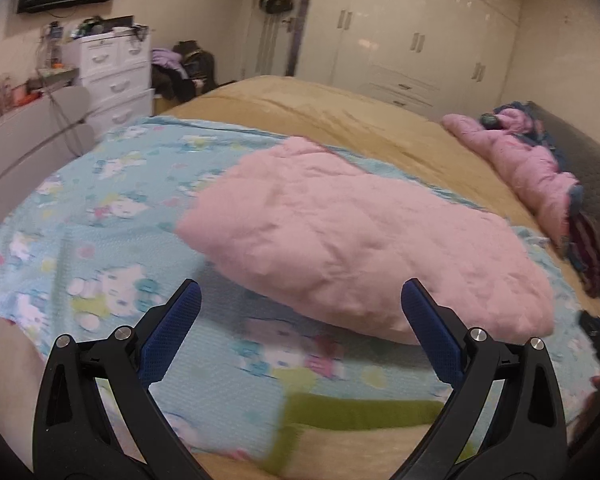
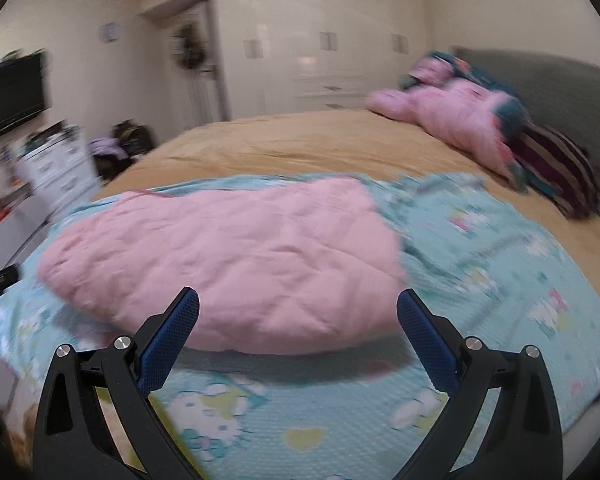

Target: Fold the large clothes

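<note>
Both the left tool and the right tool are wide open and empty, just before the pink quilted garment on the bed, which looks soft, light and puffy, best pinched at its near edge.

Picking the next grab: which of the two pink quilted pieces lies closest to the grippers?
The folded pink quilted piece on the blue cartoon-print blanket, just ahead of both open grippers. The other pink piece lies crumpled far off by the grey headboard.
</note>
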Action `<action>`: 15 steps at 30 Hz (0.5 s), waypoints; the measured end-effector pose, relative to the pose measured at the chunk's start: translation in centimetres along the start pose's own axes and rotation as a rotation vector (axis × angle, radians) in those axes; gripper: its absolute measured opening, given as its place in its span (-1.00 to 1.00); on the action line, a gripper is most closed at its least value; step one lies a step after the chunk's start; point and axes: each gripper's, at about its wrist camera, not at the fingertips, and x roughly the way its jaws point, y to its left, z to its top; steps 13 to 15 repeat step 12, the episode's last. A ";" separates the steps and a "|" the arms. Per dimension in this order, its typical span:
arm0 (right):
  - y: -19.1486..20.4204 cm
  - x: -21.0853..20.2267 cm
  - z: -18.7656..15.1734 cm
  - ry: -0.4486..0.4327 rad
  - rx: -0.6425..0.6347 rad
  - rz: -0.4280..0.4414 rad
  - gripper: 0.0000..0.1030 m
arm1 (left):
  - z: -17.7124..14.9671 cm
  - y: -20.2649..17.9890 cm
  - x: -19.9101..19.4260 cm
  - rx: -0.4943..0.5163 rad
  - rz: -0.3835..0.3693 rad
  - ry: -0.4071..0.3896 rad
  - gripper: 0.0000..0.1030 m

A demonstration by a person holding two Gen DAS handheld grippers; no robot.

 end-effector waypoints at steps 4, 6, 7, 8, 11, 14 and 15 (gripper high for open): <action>-10.1 0.6 -1.1 0.028 0.178 -0.283 0.92 | 2.7 6.2 2.3 -0.088 0.096 0.038 0.82; -16.8 0.2 -2.5 0.059 0.299 -0.439 0.92 | 4.3 10.7 4.8 -0.102 0.230 0.060 0.82; -21.2 -0.5 -3.8 0.077 0.394 -0.542 0.92 | 4.8 12.5 5.9 -0.111 0.288 0.073 0.82; -24.7 -1.3 -5.1 0.090 0.476 -0.628 0.92 | 5.5 15.2 7.5 -0.133 0.372 0.086 0.82; -35.5 -5.3 -10.8 0.135 0.731 -0.946 0.92 | 6.7 22.5 12.3 -0.188 0.562 0.141 0.82; -38.0 -6.7 -12.8 0.146 0.798 -1.034 0.92 | 6.8 24.2 13.4 -0.206 0.598 0.153 0.82; -38.0 -6.7 -12.8 0.146 0.798 -1.034 0.92 | 6.8 24.2 13.4 -0.206 0.598 0.153 0.82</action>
